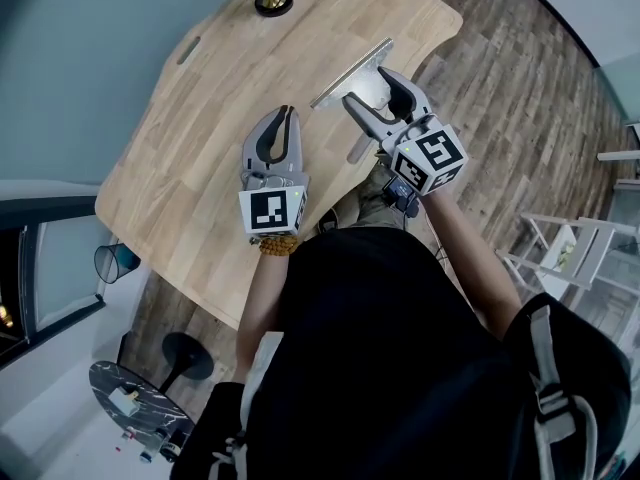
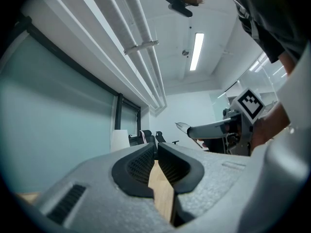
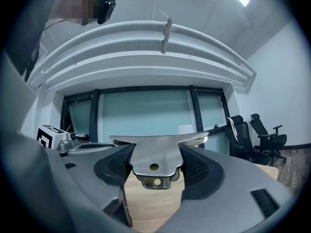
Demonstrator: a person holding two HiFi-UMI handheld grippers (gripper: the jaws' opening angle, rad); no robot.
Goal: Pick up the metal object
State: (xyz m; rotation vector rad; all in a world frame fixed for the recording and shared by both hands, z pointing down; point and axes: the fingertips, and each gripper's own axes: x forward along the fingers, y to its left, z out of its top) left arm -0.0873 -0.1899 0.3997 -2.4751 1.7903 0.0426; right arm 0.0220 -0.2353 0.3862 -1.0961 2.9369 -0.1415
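Wooden surface [image 1: 200, 158], seen from above: right claw [image 1: 372, 90] clamped on the metal object [image 1: 345, 76], held between its jaws; left claw [image 1: 283, 116] closed, empty, alongside. Grasp appears made; next, a steady lift.

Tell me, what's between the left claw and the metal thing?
Nothing but bare table lies between the left claw and the metal thing. The head view shows it.
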